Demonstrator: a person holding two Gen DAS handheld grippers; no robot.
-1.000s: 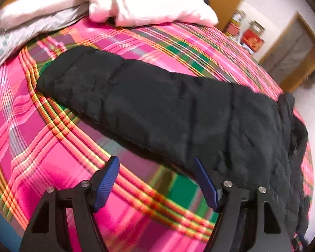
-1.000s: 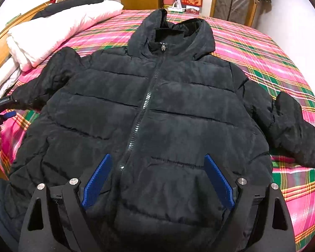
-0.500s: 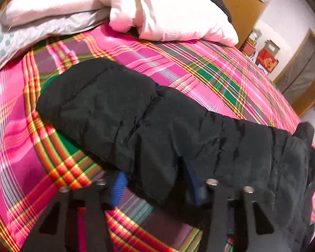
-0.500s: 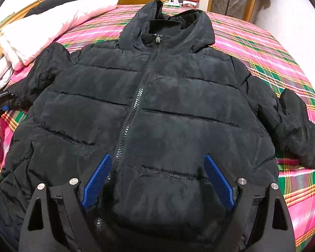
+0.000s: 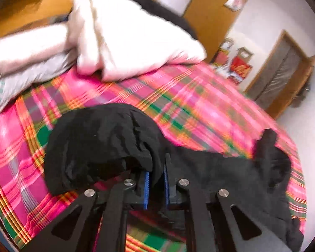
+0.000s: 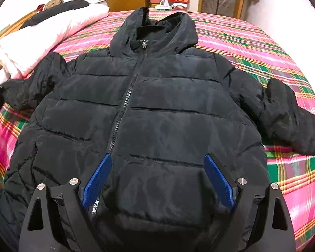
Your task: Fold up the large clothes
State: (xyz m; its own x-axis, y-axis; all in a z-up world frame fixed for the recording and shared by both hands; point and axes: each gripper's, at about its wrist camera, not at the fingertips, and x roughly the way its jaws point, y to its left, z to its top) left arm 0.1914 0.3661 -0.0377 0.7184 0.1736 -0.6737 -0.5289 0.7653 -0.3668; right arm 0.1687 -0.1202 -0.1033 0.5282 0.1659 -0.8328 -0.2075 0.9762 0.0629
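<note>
Folding is barely being started. The jacket (image 6: 157, 113) is lying flat, zipped, face up on the bed (image 6: 252, 48), directly ahead of the right tool (image 6: 157, 180), whose jaws are being held wide and empty. One sleeve (image 5: 98, 142) is being pinched in the closing left tool (image 5: 156, 180). Both sleeves and body are still waiting to be folded.

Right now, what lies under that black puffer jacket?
Under the black quilted puffer jacket lies a pink, green and yellow plaid bedsheet, visible all around it. Whatever sits directly beneath the jacket's body is covered.
</note>
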